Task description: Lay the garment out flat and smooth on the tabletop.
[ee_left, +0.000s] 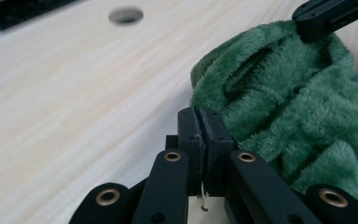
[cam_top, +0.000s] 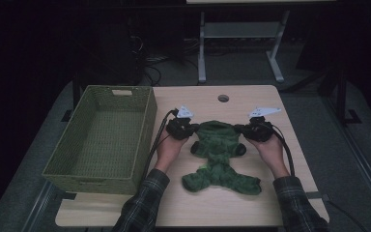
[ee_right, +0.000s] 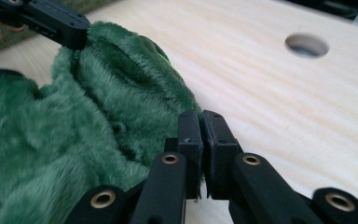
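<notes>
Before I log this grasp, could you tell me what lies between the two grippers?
The green plush garment spans from the left gripper to the right gripper, seen in the high view.

No readable text, labels, brands, numbers or signs anywhere in the three views.
</notes>
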The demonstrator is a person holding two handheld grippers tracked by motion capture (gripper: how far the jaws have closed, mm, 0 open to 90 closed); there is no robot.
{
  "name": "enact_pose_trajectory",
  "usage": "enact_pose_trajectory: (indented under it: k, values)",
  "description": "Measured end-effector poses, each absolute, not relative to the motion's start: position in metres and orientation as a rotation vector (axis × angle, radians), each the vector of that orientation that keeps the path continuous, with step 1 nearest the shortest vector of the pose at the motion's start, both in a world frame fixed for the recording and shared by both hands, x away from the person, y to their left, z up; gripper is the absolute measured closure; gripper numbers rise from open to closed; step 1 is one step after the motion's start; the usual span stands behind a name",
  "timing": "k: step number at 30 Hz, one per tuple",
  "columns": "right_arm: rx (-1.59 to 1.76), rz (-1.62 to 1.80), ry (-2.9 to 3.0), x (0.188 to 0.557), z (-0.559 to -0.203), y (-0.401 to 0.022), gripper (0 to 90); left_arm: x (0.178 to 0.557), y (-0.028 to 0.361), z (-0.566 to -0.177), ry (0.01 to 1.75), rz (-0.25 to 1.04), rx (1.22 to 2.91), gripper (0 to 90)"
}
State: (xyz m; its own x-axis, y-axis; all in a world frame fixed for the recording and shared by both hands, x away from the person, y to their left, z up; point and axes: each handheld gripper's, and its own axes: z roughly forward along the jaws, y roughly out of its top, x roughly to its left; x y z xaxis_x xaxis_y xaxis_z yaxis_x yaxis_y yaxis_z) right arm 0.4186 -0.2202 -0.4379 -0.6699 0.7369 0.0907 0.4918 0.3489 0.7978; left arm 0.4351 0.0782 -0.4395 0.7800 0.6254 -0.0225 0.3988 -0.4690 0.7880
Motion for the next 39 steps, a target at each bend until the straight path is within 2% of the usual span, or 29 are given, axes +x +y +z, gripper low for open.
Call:
enact_pose_trajectory:
  k: [10,17,19,23,31,39]
  values:
    - [1.108,1.106,2.432,0.414,-0.467,-0.218,86.0,0.434,0.076,-0.470,0.755,0.298,2.243,87.9]
    - [1.132,1.101,2.447,0.411,-0.475,-0.221,84.6,0.435,0.078,-0.472,0.765,0.289,2.228,86.8]
    - [1.143,1.094,2.448,0.411,-0.473,-0.220,80.1,0.435,0.078,-0.469,0.772,0.297,2.222,81.2]
    - [1.158,1.158,2.391,0.410,-0.464,-0.225,65.3,0.433,0.082,-0.458,0.801,0.286,2.163,68.5]
    - [1.193,1.223,2.345,0.397,-0.442,-0.241,63.1,0.417,0.092,-0.436,0.797,0.262,2.129,51.9]
    - [1.208,1.197,2.361,0.375,-0.439,-0.251,58.6,0.392,0.101,-0.440,0.784,0.195,2.116,39.9]
